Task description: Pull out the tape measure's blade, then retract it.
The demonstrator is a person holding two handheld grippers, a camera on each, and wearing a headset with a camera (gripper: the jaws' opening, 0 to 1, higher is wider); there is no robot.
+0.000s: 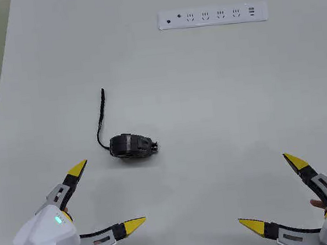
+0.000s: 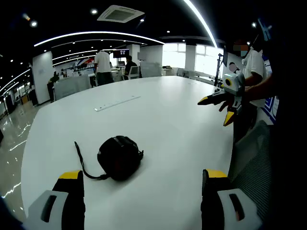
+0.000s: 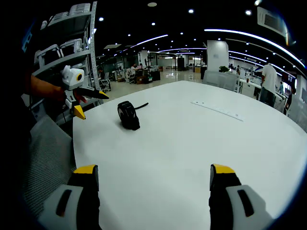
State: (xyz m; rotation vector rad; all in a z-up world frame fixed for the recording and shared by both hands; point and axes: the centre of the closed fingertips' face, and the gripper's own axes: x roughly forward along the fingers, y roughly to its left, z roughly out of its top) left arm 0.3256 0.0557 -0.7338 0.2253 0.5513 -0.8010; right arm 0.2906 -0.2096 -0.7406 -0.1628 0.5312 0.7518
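Two grippers hover at the near edge of the worktop (image 1: 219,93), the left gripper (image 1: 112,191) and the right gripper (image 1: 265,189), each with fingers (image 1: 76,169) spread wide and holding nothing. Ahead of them the black tape measure (image 1: 132,145) lies on the worktop with no blade drawn out, long axis running left to right, wrist strap (image 1: 100,120) trailing toward the far side. It sits near the left gripper, well apart from the right, so the left looks better placed to take the case
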